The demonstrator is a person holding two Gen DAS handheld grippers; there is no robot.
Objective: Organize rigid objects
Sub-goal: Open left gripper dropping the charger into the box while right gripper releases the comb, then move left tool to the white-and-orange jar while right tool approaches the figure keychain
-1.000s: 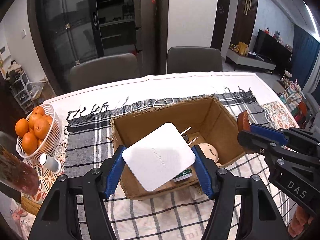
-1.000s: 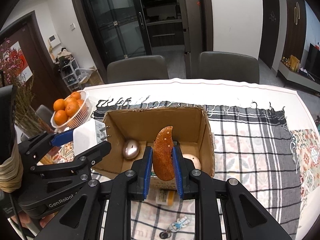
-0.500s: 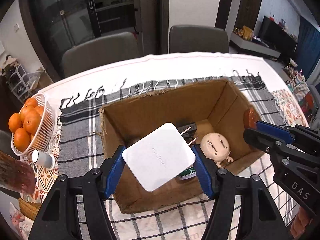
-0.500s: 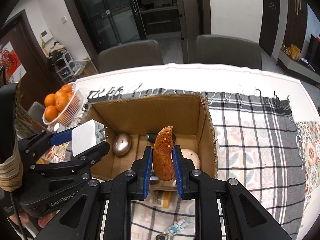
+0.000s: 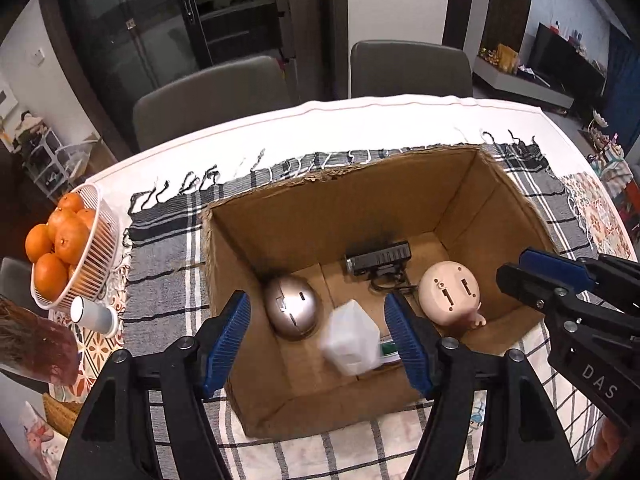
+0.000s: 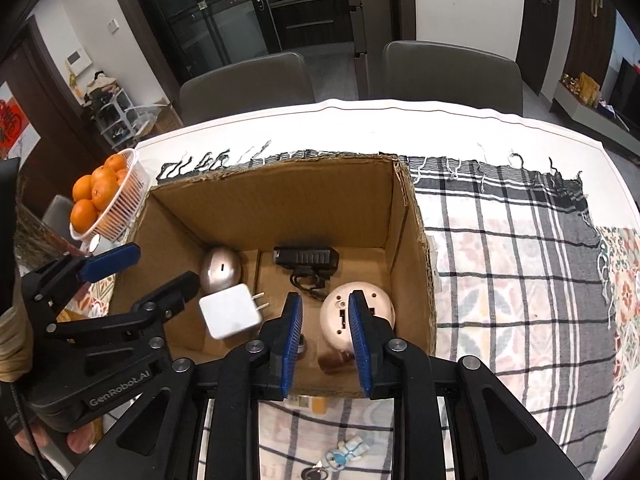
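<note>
An open cardboard box (image 5: 344, 208) (image 6: 404, 216) stands on the checked cloth. My left gripper (image 5: 318, 338) is open above its near left part; the white plug adapter (image 5: 352, 340) (image 6: 230, 316) is loose and blurred, falling into the box. My right gripper (image 6: 324, 324) is open above the near right part; a brown wooden piece (image 6: 334, 362) lies blurred below it. Inside lie a silver egg-shaped thing (image 5: 292, 306), a black device with cord (image 5: 378, 258) and a beige round toy (image 5: 448, 286).
A white basket of oranges (image 5: 64, 248) and a small white bottle (image 5: 94, 314) stand left of the box. A small figure keyring (image 6: 346, 450) lies on the cloth in front of the box. Two grey chairs stand behind the table.
Both grippers moved over the box and opened. The left let go of the white adapter, the right let go of the brown wooden piece; both things dropped into the box.
</note>
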